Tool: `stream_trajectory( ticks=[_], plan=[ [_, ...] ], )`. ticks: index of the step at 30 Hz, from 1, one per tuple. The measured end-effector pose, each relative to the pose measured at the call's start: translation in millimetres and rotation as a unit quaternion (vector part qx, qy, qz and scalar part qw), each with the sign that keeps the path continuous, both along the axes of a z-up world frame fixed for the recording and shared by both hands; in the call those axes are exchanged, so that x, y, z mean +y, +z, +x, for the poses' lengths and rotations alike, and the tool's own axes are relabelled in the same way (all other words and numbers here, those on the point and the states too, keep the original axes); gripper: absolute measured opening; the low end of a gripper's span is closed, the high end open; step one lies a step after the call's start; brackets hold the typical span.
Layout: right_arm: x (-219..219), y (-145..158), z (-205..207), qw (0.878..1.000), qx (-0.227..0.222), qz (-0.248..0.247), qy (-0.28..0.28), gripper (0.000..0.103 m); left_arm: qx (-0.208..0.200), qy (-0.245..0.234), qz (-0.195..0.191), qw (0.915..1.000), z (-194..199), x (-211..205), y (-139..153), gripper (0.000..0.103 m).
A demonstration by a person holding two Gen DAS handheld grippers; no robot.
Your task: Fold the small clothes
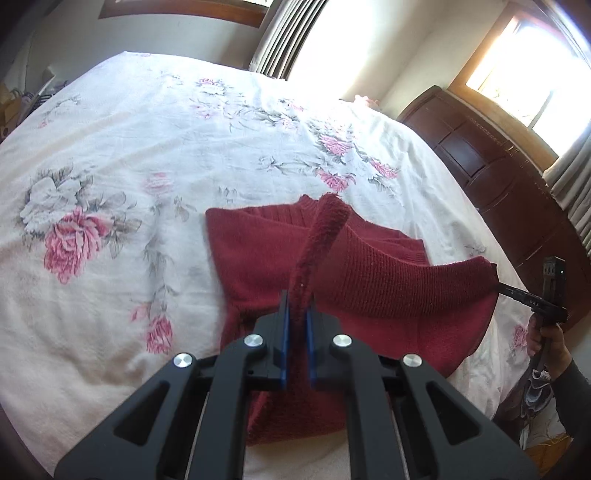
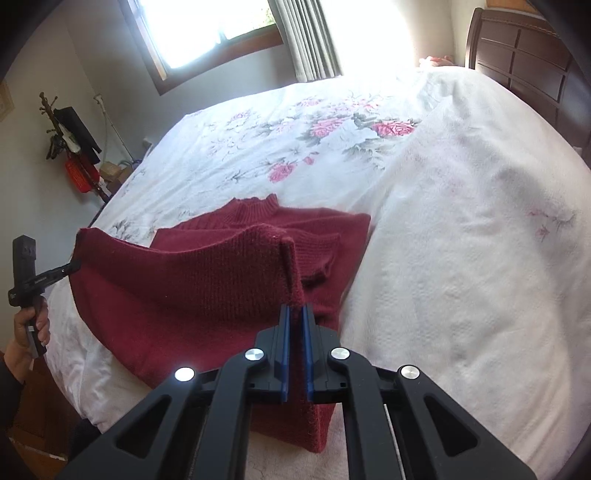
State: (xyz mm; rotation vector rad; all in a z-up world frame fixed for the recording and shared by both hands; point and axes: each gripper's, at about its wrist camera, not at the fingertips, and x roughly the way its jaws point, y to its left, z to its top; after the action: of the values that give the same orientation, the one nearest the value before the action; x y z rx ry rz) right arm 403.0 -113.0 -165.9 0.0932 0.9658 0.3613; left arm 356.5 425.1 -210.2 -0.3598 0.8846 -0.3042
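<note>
Lying on the bed (image 1: 155, 122), over a white floral bedspread (image 2: 303, 140), is a dark red knit sweater (image 1: 255, 254), collar end pointing away from both cameras and sleeves folded in across the body. No containers in sight. Left gripper (image 1: 296, 314) has its blue-padded fingers (image 1: 283, 332) pressed together on a fuzzy edge of the sweater, which rises as a narrow strip straight out from between them; the rest of the garment spreads ahead of and under this gripper. Right gripper (image 2: 295, 317) is likewise clamped on another edge of the sweater, fabric pinched between its blue pads (image 2: 307, 343). Both pinched corners are raised off the bed, the hem stretched between them, sagging in a curve above the flat upper part. In the left wrist view the right gripper shows far right, its tip touching the lifted corner, held by a hand (image 1: 546, 339) in a dark sleeve. In the right wrist view the left gripper appears at far left, tip at the other raised corner, gripped by the other hand (image 2: 29, 328). Dark wooden headboard (image 2: 524, 62) stands at the bed's end, and bright windows (image 2: 210, 33) lie beyond it.
</note>
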Motion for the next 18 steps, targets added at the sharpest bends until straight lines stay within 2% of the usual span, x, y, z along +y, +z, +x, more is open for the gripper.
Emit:
stream_trajectory(
  ticks=[5, 9, 14, 18],
  plan=[
    [4.5, 12.3, 44.9, 1.000, -0.015, -0.007, -0.009, 0.006, -0.007, -0.010, 0.010, 0.9999, 50.2, 0.4, 14.6, 0.006],
    [3.5, 10.9, 90.9, 1.000, -0.008, -0.006, -0.021, 0.006, 0.000, -0.008, 0.007, 0.9999, 99.1, 5.9, 13.1, 0.005],
    [1.8, -3.5, 150.7, 0.999, 0.013, -0.001, -0.043, 0.006, 0.023, 0.015, -0.010, 0.9996, 161.0, 15.7, -4.3, 0.005],
    [7.6, -31.6, 197.5, 0.997, 0.050, -0.001, -0.055, 0.006, 0.063, 0.032, -0.016, 0.9973, 205.4, 18.2, -38.3, 0.005]
  ],
)
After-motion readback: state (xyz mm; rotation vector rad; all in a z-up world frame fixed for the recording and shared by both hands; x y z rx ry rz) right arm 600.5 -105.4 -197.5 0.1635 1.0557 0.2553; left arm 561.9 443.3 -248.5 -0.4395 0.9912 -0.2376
